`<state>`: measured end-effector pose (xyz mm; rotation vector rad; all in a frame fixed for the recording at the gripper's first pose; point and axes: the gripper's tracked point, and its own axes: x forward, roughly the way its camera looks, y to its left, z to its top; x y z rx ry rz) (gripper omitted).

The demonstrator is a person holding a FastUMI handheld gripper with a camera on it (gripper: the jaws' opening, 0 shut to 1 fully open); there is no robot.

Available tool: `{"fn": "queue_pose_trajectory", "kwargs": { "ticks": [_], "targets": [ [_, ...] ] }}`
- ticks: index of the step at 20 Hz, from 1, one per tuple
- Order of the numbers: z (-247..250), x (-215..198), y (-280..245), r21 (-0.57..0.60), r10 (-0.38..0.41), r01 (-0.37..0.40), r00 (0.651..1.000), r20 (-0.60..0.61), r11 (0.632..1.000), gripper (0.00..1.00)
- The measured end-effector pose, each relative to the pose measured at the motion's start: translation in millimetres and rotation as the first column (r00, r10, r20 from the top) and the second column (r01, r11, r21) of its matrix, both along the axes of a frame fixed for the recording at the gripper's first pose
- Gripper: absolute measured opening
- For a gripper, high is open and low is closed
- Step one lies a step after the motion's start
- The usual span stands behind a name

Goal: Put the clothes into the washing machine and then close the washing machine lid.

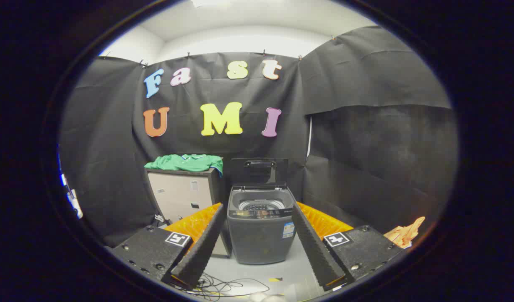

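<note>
Black cloth hangs as the booth's wall [366, 138] on three sides, above a pale grey floor [282, 268] where a tangle of thin dark cables [223, 287] lies close to the camera. Against the back wall stands a dark grey top-loading washing machine [261, 235], its lid [260, 170] raised upright so that the round metal drum [259, 205] shows inside. Just beside it on the left is a beige cabinet with a dark top [183, 197], and a green garment with a collar [185, 162] lies crumpled across that top, well apart from the gripper. The gripper [258, 216] hangs back from the machine with its fingers [202, 247] spread wide, holding nothing; the washing machine shows between them and beyond their tips. A crumpled orange cloth [406, 233] sits low to the right, past the right finger.
</note>
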<state>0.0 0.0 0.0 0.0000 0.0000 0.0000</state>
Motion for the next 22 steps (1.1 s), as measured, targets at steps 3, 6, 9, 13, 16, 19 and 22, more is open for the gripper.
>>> {"fn": "queue_pose_trajectory", "kwargs": {
  "ticks": [3, 6, 9, 13, 16, 19, 22],
  "targets": [
    [0.1, -1.4, -0.3, -0.008, 0.006, -0.006, 1.0, -0.005, 1.0, 1.0],
    [-1.5, -6.3, 1.6, -0.007, 0.022, -0.022, 1.0, -0.022, 1.0, 1.0],
    [0.6, -9.5, 1.4, -0.014, 0.029, -0.029, 0.999, -0.016, 0.999, 1.0],
    [-0.3, -12.1, -0.5, 0.009, 0.017, -0.017, 0.999, -0.032, 1.0, 1.0],
    [2.1, -10.6, -2.7, 0.005, 0.003, -0.003, 1.0, -0.027, 1.0, 1.0],
    [4.1, -9.5, -3.6, 0.004, -0.016, 0.016, 1.0, -0.022, 1.0, 1.0],
    [5.8, -8.3, -4.9, 0.007, -0.023, 0.023, 1.0, -0.016, 1.0, 1.0]
  ]
}}
